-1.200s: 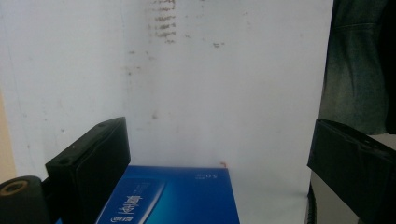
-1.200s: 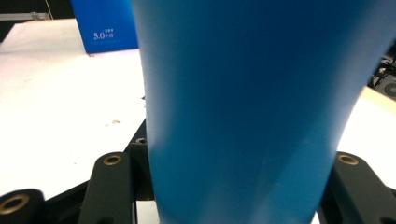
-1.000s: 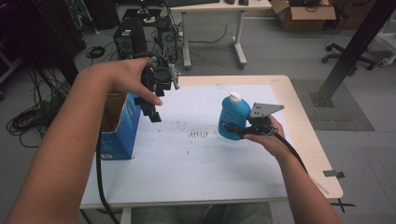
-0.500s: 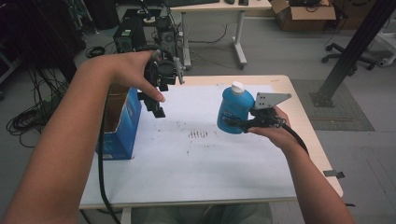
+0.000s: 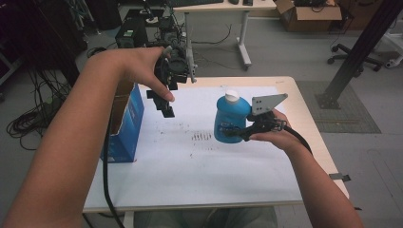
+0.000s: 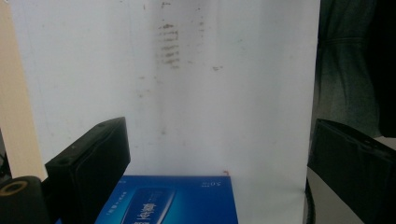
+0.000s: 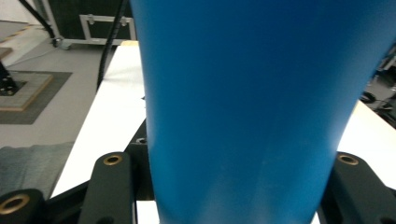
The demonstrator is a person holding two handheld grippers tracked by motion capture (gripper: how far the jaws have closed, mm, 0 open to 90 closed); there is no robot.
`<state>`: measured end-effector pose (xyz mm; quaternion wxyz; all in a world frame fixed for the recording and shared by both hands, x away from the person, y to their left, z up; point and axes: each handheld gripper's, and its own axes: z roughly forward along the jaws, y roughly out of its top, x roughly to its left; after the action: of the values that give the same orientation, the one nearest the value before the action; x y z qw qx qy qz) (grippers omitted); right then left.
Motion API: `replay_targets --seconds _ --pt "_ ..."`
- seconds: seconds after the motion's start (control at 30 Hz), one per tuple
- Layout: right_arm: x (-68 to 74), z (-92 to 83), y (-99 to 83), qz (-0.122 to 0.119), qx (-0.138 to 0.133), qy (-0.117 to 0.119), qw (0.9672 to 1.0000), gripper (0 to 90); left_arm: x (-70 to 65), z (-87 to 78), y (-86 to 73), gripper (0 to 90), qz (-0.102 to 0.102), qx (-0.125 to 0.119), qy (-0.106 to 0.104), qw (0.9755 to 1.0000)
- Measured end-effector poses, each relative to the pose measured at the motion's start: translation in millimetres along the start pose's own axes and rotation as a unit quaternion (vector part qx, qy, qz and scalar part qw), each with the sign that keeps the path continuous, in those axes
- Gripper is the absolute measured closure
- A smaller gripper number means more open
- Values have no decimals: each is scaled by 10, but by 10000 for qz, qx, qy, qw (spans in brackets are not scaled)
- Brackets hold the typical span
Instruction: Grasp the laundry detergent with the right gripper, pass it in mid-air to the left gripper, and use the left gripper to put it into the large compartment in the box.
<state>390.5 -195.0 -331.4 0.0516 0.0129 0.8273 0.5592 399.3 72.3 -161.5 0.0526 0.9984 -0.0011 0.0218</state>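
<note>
High view: right gripper (image 5: 227,129) clamps blue bottle (image 5: 229,118) w/ white cap, held upright above white sheet (image 5: 199,166). Left gripper (image 5: 164,102) hangs over blue box (image 5: 124,126) at table's left.
Left gripper view: jaws spread wide, nothing btwn; box (image 6: 170,200) below.
Right gripper view: bottle (image 7: 252,107) squeezed btwn both jaws.

Two grippers are showing in the high view — the left gripper (image 5: 164,102) and the right gripper (image 5: 227,130), one in each hand. One blue bottle (image 5: 229,118) with one white cap (image 5: 231,96) is sitting in the right one. One blue box (image 5: 124,126) is standing on one table (image 5: 304,118) — and one white sheet (image 5: 190,166) is covering it.
</note>
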Motion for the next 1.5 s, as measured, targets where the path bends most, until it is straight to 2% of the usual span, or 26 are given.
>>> replay_targets --seconds 0.27,0.63,1.03,1.5 --pt "7 96 -5 -18 22 249 9997 440 -9 -14 74 57 49 -34 -73 10000" --pt "-10 263 -42 8 34 369 9993 440 -40 -18 148 57 134 -9 -170 9998" --pt "-52 427 -51 61 -39 419 9991 441 -65 -18 152 54 42 50 -129 9999" --pt "-35 694 126 -107 -108 583 9982 441 -109 46 206 54 63 190 -145 9997"
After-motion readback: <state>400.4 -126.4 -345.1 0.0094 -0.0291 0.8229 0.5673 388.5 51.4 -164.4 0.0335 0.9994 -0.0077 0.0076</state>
